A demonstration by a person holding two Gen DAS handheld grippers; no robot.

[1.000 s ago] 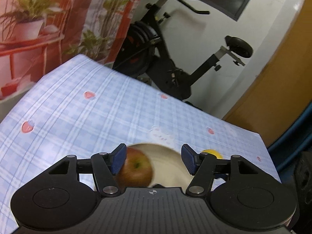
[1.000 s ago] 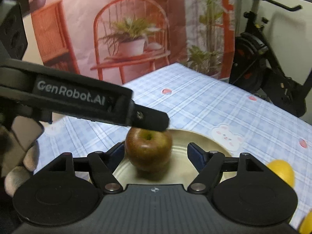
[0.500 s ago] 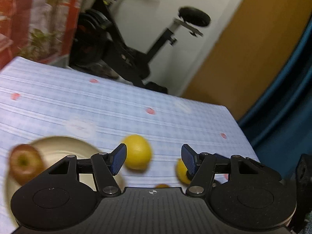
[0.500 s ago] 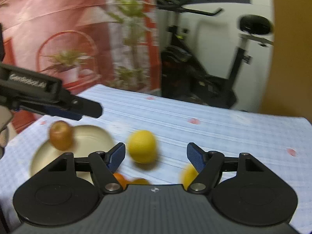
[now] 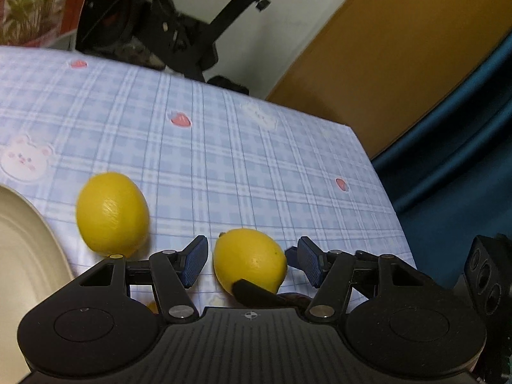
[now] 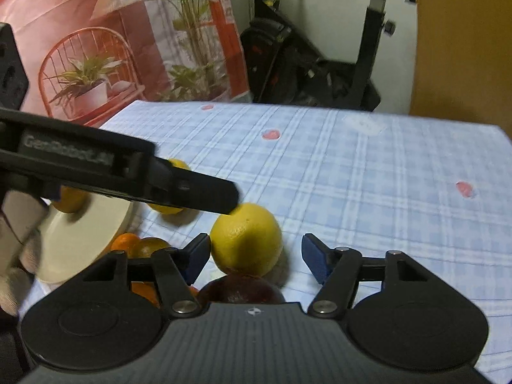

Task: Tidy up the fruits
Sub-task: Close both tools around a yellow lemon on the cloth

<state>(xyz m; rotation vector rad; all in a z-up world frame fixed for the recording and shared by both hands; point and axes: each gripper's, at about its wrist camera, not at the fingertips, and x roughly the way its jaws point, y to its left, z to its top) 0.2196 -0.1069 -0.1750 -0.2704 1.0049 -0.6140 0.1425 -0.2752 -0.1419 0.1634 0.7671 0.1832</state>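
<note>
My right hand-held gripper [image 6: 256,254] has been closing around a lemon [image 6: 246,238], not gripping; my left hand-held gripper [image 5: 251,264] stands half-open, empty.

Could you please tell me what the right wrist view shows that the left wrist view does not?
Only the right wrist view shows the small oranges, a dark red apple, the printed plant backdrop and the left gripper's body with a gloved hand.

Only the left wrist view shows the blue curtain.

Both show yellow lemons, the cream plate, the checked tablecloth and the exercise bike.
</note>
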